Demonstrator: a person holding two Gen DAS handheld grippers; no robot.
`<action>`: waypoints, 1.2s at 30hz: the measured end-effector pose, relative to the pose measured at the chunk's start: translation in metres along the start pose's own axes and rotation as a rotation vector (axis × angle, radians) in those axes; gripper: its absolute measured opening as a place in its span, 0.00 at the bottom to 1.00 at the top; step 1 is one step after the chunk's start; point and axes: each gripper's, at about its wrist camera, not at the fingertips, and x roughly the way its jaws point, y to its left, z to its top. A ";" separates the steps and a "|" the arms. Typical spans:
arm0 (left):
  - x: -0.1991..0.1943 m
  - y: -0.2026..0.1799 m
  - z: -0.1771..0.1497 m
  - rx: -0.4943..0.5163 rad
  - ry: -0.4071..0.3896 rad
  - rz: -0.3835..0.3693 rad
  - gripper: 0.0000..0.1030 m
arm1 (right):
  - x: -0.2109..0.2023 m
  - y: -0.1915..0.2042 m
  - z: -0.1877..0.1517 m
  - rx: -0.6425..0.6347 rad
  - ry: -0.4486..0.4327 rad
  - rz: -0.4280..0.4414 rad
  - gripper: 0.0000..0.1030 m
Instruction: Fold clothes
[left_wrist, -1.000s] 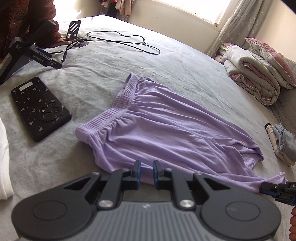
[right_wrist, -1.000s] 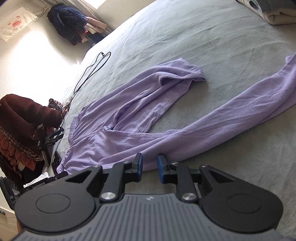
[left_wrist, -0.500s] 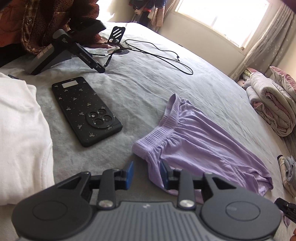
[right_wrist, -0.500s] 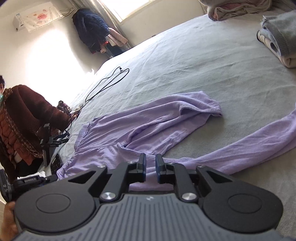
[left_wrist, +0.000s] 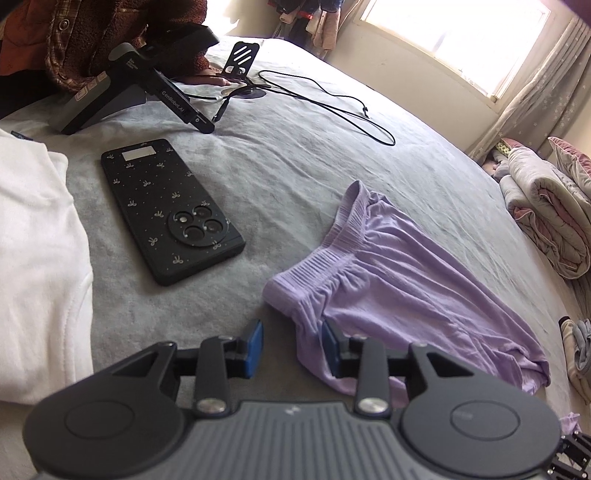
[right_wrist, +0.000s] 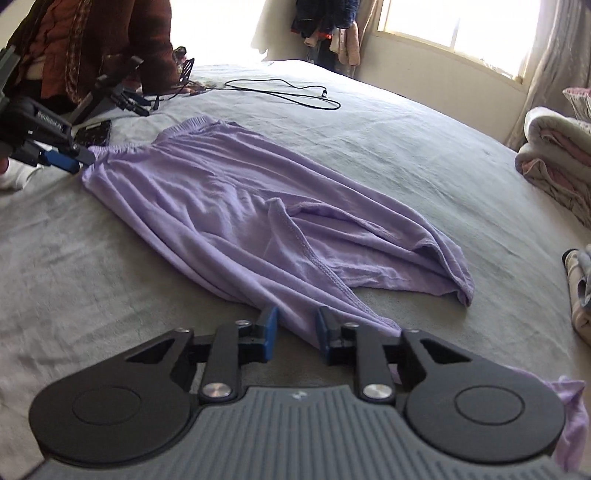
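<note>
Currently both my left gripper (left_wrist: 291, 343) and right gripper (right_wrist: 294, 334) stand released around the purple trousers (right_wrist: 229, 206); closing crookedly may catch only one thin layer, so it slips.

We hold our left gripper (left_wrist: 291, 345) low and level, its jaws spread wide apart. Our right gripper (right_wrist: 294, 339) sits equally low, jaws parted too, both pointing forward along the bed.

Lilac trousers (right_wrist: 236, 206), grey bedsheet (right_wrist: 406, 147), bow-patterned black phone (left_wrist: 166, 210)
</note>
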 end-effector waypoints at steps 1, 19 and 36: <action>0.000 -0.001 0.000 0.002 -0.004 0.002 0.33 | 0.001 0.001 0.000 -0.016 -0.006 -0.015 0.03; 0.005 -0.003 0.002 -0.052 -0.007 -0.003 0.16 | -0.003 0.007 0.011 0.049 -0.171 -0.009 0.13; 0.003 0.002 0.005 -0.064 -0.014 -0.002 0.16 | 0.005 0.057 0.000 -0.173 -0.125 0.122 0.34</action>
